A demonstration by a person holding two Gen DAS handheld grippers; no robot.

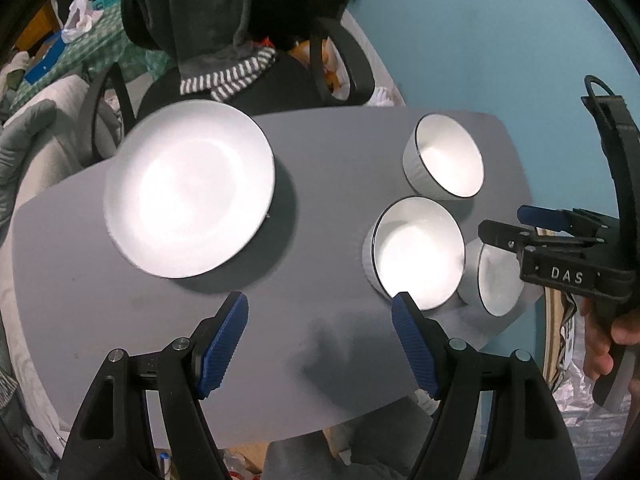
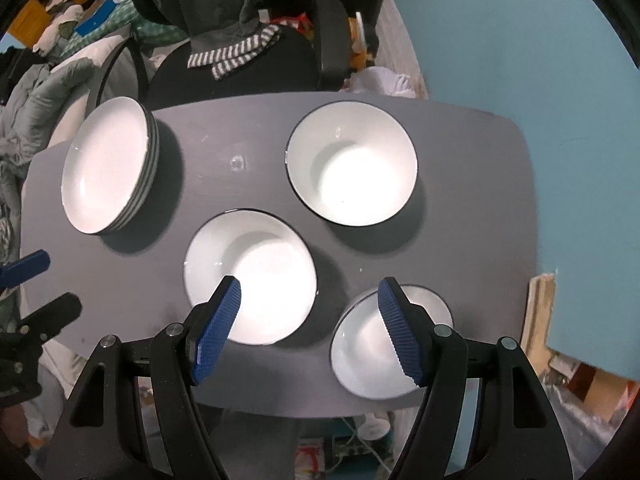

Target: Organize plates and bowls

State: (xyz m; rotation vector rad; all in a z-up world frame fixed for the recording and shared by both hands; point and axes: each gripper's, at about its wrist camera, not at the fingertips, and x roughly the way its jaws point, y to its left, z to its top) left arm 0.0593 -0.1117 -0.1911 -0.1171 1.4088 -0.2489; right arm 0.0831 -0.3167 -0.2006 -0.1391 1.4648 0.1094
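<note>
A bare strip of table (image 2: 240, 152) runs between the plate stack (image 2: 108, 168) on the left and the three bowls on the right. The far bowl (image 2: 352, 164) stands apart; the middle bowl (image 2: 250, 276) and near bowl (image 2: 384, 344) sit close together, leaving only a narrow gap. A chair (image 2: 328, 36) crowds the far edge.

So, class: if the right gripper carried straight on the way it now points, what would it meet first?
Probably the grey table. The open right gripper points down at the bare strip between the middle bowl and the nearest bowl, with a finger over each, so either rim might touch first; depth is unclear.
</note>
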